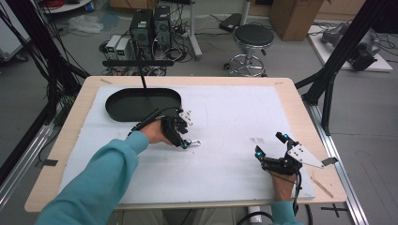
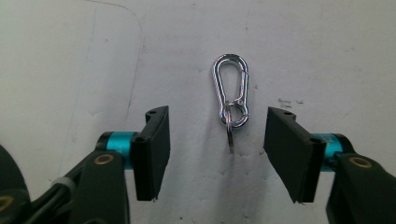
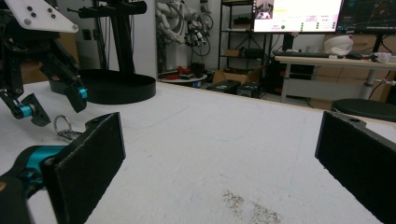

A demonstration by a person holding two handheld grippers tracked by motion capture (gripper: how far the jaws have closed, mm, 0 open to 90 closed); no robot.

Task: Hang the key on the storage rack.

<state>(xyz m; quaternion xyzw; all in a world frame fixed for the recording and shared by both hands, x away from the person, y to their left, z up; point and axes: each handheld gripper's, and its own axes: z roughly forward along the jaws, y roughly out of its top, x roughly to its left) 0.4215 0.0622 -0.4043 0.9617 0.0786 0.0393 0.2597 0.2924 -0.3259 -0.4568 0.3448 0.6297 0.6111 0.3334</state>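
A silver carabiner [image 2: 230, 91] with a small key ring on its lower end lies flat on the white mat [image 1: 234, 122], left of centre. My left gripper [image 2: 220, 154] points down over it, one jaw on each side of the ring end, and neither pad touches the metal, so it is open. From above, the carabiner [image 1: 194, 143] sticks out to the right of that gripper [image 1: 185, 141]. My right gripper [image 1: 270, 144] rests low at the mat's right front, jaws wide open with nothing between them [image 3: 219, 163]. Its view has the left gripper [image 3: 53, 105] and the carabiner's ring [image 3: 63, 125] at far left.
A black oval tray [image 1: 117, 110] sits at the mat's back left, just behind my left hand, with a black stand pole [image 1: 142, 77] rising behind it. The wooden table edge [image 1: 309, 140] runs close to the right gripper.
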